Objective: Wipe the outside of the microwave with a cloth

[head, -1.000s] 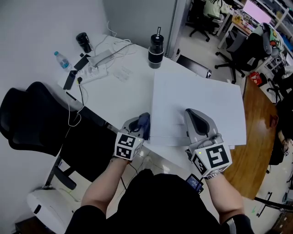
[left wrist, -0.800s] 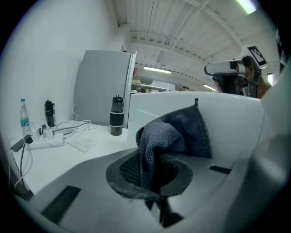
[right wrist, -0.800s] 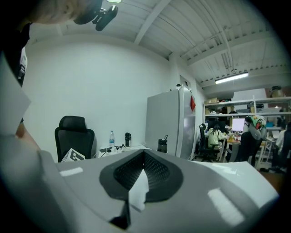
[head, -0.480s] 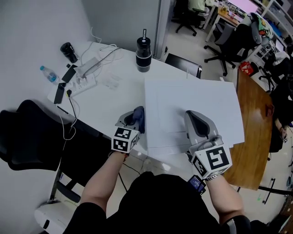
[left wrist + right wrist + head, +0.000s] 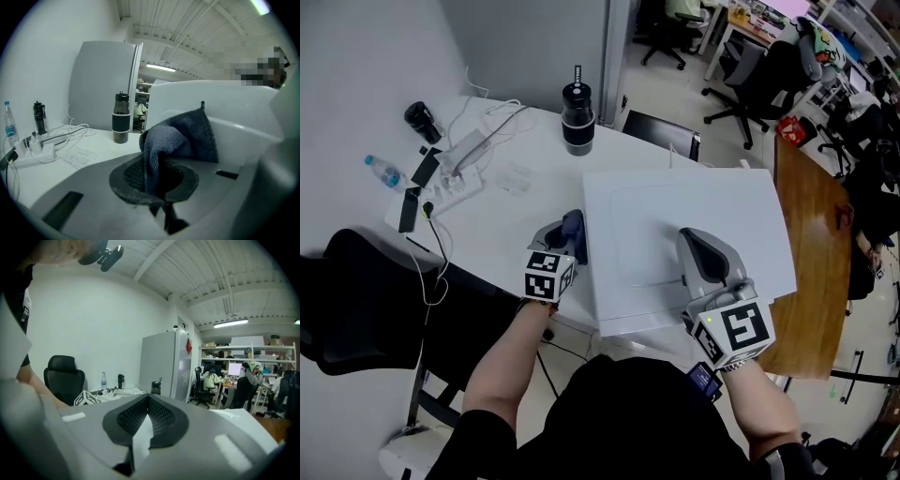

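The white microwave point(image 5: 694, 220) stands on the white table, its flat top filling the middle of the head view. My left gripper point(image 5: 569, 232) is shut on a dark blue cloth point(image 5: 574, 226), which presses against the microwave's left side wall. In the left gripper view the cloth point(image 5: 180, 140) bunches up between the jaws, with the microwave's white wall point(image 5: 234, 112) right behind it. My right gripper point(image 5: 694, 242) rests on the microwave's top near its front edge, shut with nothing between its jaws. In the right gripper view the right gripper point(image 5: 147, 406) shows its pads meeting.
A black bottle point(image 5: 577, 118) stands at the table's back. A power strip with cables point(image 5: 455, 159), a water bottle point(image 5: 382, 172) and a dark flask point(image 5: 420, 120) lie at the far left. A black chair point(image 5: 366, 291) stands left of me. A wooden desk point(image 5: 811, 244) adjoins on the right.
My left gripper with the cloth has slid along the microwave's left side, away from me toward the back. The right gripper has stayed on the top.
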`<state>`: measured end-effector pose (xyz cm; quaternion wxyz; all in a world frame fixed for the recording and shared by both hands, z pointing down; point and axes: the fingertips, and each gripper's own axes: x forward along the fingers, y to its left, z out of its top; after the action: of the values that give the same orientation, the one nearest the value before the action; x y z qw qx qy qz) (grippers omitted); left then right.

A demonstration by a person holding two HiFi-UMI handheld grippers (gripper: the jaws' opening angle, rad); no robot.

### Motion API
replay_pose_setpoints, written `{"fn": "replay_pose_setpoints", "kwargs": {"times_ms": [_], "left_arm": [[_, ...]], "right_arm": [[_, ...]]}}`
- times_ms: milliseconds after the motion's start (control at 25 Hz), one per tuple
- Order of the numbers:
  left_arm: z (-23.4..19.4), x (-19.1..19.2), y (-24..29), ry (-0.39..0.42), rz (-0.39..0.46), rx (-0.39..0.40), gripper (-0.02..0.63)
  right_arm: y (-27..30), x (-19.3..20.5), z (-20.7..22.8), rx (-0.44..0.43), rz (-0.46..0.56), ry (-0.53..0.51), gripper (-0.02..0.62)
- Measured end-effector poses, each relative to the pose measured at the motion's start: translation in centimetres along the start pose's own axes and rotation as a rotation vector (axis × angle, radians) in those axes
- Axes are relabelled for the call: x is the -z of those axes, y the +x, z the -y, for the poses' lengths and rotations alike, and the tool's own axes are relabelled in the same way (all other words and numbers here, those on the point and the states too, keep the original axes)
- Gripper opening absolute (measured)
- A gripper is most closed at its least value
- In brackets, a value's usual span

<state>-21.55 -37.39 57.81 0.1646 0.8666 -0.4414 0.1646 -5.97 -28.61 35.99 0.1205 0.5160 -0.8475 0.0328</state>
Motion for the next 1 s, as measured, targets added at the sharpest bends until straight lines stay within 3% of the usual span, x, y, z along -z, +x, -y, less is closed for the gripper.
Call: {"fn": "replay_pose_setpoints", "kwargs": {"times_ms": [640, 1000], "left_arm": [[-2.8, -0.9, 2.8, -0.052, -0.018, -0.027, 0.026], [-4.1, -3.6, -0.9, -0.040, 0.058, -0.069, 0.026]], "right_arm": [[0.3, -0.2, 1.7, 0.032, -0.009, -0.010, 0.002], [0.4, -0.4, 0.6, -0.013, -0.014, -0.013, 0.002]]}}
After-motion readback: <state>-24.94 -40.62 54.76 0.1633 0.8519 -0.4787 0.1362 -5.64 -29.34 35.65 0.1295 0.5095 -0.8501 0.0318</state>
